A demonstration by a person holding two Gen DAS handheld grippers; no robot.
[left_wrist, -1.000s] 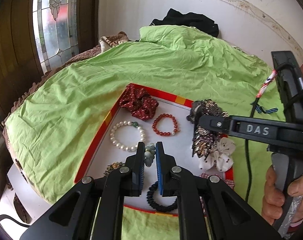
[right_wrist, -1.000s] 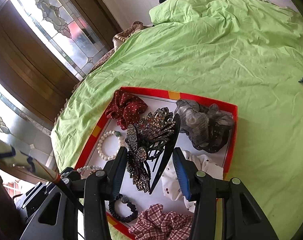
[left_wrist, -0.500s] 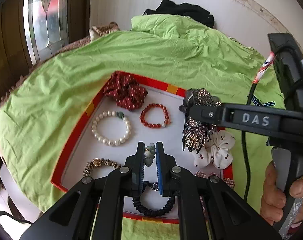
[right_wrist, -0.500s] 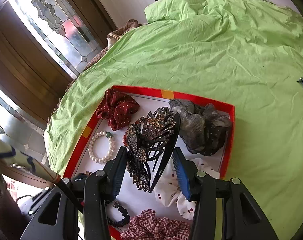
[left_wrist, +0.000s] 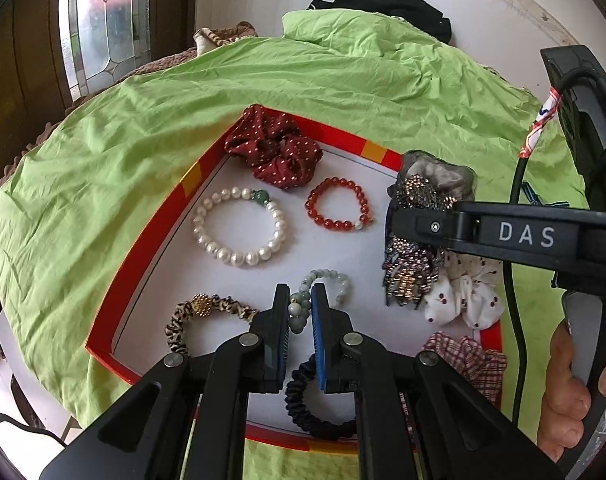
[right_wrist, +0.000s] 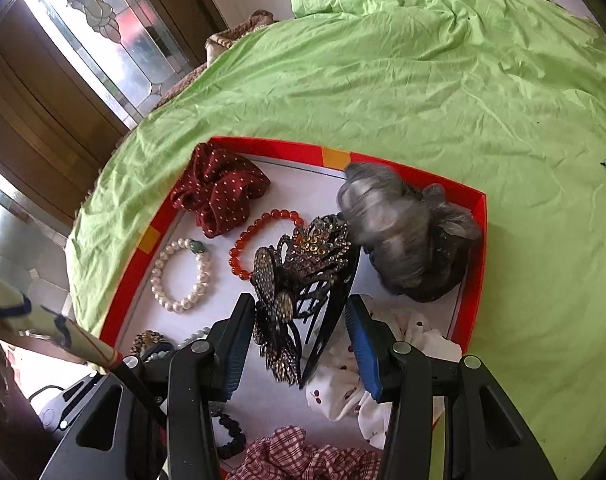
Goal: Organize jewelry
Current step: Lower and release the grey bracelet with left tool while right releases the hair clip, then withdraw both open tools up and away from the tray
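Note:
A red-rimmed white tray (left_wrist: 151,248) lies on the green sheet. My left gripper (left_wrist: 300,300) is shut on a pale green bead bracelet (left_wrist: 335,284) low over the tray's front. My right gripper (right_wrist: 299,320) is shut on a rhinestone hair claw clip (right_wrist: 299,272), held above the tray's right side; it also shows in the left wrist view (left_wrist: 411,276). In the tray lie a pearl bracelet (left_wrist: 239,232), a red bead bracelet (left_wrist: 337,208) and a red dotted scrunchie (left_wrist: 275,152).
The tray also holds a leopard hair tie (left_wrist: 199,316), a navy hair tie (left_wrist: 315,404), a grey scrunchie (right_wrist: 407,236), a white cherry scrunchie (right_wrist: 343,384) and a plaid scrunchie (right_wrist: 295,456). Black clothing (left_wrist: 391,4) lies far back. A window (left_wrist: 103,20) stands left.
My left gripper has moved lower and nearer the tray with the green bracelet, which now hangs onto the tray floor. My right gripper holds the clip about where it was.

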